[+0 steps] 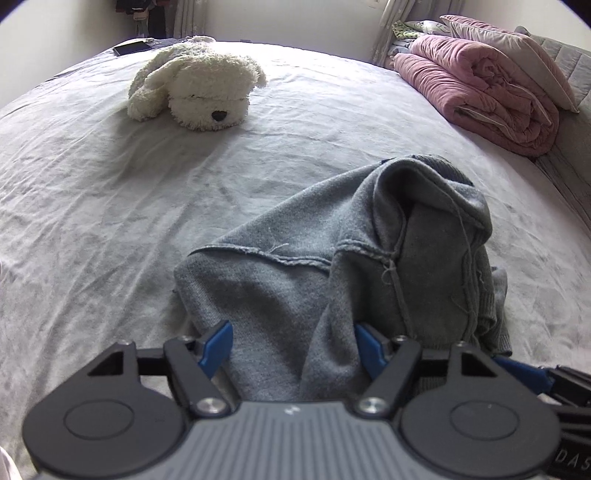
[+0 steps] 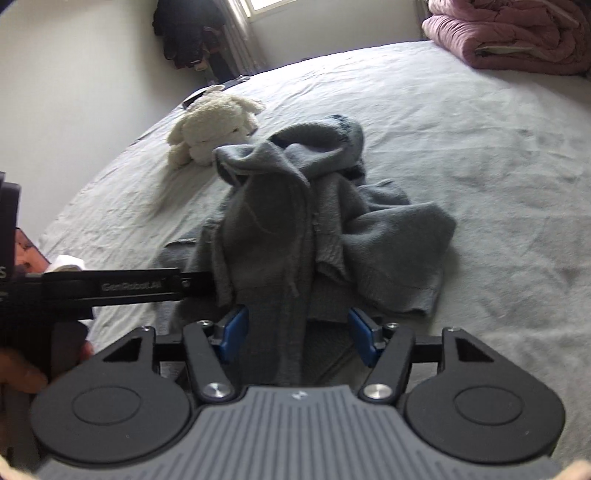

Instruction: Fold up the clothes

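Observation:
A grey hooded sweatshirt (image 1: 332, 258) lies crumpled on the bed, inside out with seams showing. My left gripper (image 1: 293, 345) is open, its blue pads (image 1: 218, 345) set wide apart with a fold of the sweatshirt lying between them. In the right wrist view the sweatshirt (image 2: 295, 221) rises in a bunched heap with its hood at the top. My right gripper (image 2: 297, 338) is open too, blue pads (image 2: 234, 334) either side of a strip of grey fabric. The left gripper's black body (image 2: 110, 288) reaches in from the left edge.
A white plush dog (image 1: 195, 85) lies on the grey bedsheet (image 1: 92, 203) at the far side, also seen in the right wrist view (image 2: 214, 129). A folded pink quilt (image 1: 480, 85) and pillows sit at the far right. Dark clothes (image 2: 192, 33) hang by the wall.

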